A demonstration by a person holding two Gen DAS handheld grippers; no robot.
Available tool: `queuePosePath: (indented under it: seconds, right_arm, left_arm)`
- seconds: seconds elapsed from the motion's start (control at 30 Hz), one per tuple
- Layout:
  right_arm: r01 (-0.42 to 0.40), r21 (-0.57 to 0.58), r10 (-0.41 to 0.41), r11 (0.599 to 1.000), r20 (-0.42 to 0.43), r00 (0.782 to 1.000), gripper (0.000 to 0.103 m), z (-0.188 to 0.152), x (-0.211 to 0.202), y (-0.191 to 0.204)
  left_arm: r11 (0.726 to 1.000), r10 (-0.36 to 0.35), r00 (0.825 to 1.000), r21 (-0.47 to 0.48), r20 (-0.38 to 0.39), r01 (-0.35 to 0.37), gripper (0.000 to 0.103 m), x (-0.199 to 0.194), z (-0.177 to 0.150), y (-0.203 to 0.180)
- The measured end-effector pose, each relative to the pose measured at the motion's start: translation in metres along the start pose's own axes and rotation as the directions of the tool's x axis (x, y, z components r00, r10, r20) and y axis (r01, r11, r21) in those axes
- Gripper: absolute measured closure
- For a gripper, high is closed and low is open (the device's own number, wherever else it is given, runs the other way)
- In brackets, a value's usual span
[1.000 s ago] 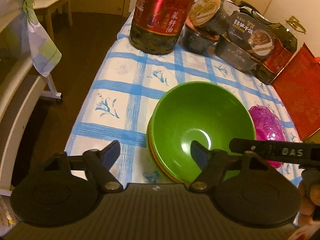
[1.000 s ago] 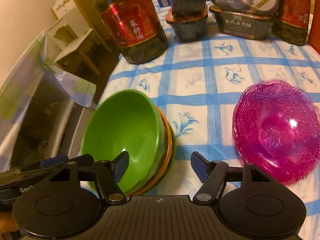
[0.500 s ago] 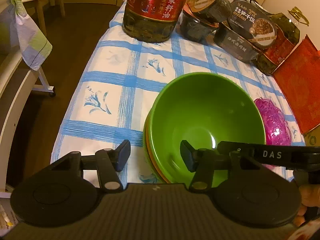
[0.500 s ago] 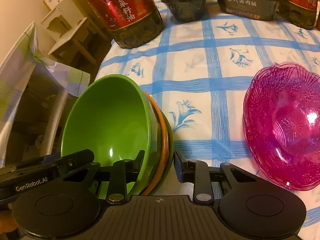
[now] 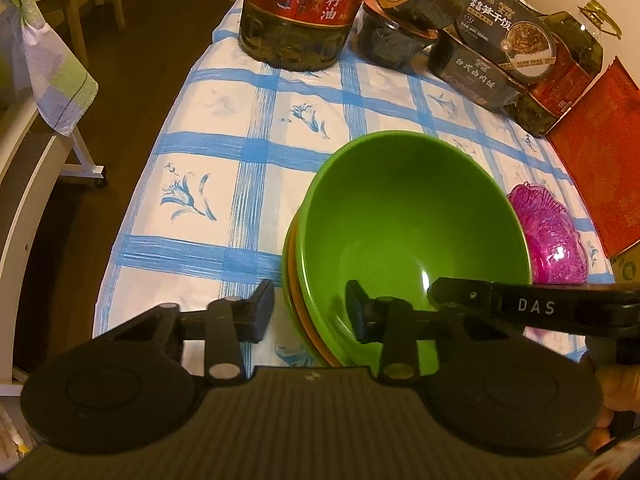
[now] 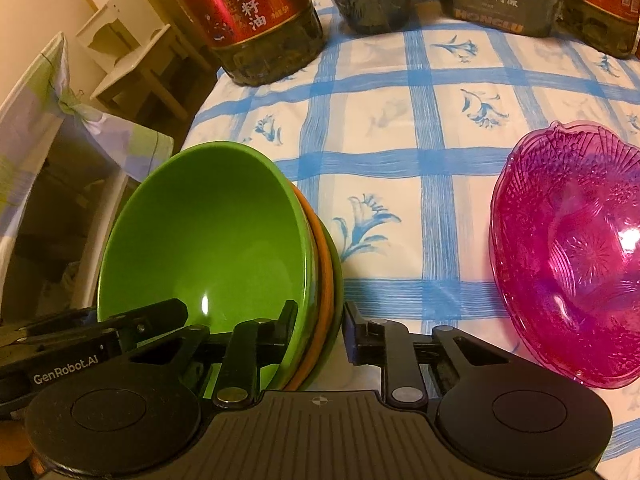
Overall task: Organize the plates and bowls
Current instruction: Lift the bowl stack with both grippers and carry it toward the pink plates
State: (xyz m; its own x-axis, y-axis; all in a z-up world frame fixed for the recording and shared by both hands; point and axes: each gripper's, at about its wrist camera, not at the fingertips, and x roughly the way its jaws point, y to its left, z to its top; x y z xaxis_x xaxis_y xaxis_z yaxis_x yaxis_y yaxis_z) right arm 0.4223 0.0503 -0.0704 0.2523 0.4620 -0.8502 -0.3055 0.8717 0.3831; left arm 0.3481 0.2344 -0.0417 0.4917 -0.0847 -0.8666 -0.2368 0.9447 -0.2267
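A stack of bowls, green on top with an orange and another green one beneath, stands near the front left edge of the table. My left gripper straddles the stack's left rim. Its jaws are closing, and a sliver of cloth still shows between the outer pad and the rim. In the right wrist view the same stack of bowls has its right rim between the fingers of my right gripper. Those jaws are still closing, and both pads touch the rim. A pink patterned glass bowl lies to the right.
The blue-checked tablecloth ends just left of the stack, above a dark floor. A big oil bottle, dark food tubs and a red box line the back and right. A white frame with a checked cloth stands at the left.
Both grippers have sunk onto the stack from opposite sides. Their jaws have narrowed around its left and right rims, the right ones down to contact.
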Motion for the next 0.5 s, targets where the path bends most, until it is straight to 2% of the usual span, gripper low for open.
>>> queuePosePath:
  seconds: [0.17, 0.5]
  right_arm:
    - [0.003, 0.007, -0.003, 1.0, 0.002, 1.0, 0.08, 0.0, 0.0, 0.001]
    - [0.007, 0.035, -0.007, 0.999, 0.006, 1.0, 0.081, -0.011, -0.013, -0.001]
  left_arm:
    - [1.0, 0.02, 1.0, 0.013, -0.007, -0.02, 0.081, 0.0, -0.001, -0.002]
    - [0.999, 0.02, 1.0, 0.025, -0.024, -0.02, 0.082, -0.009, -0.008, -0.008]
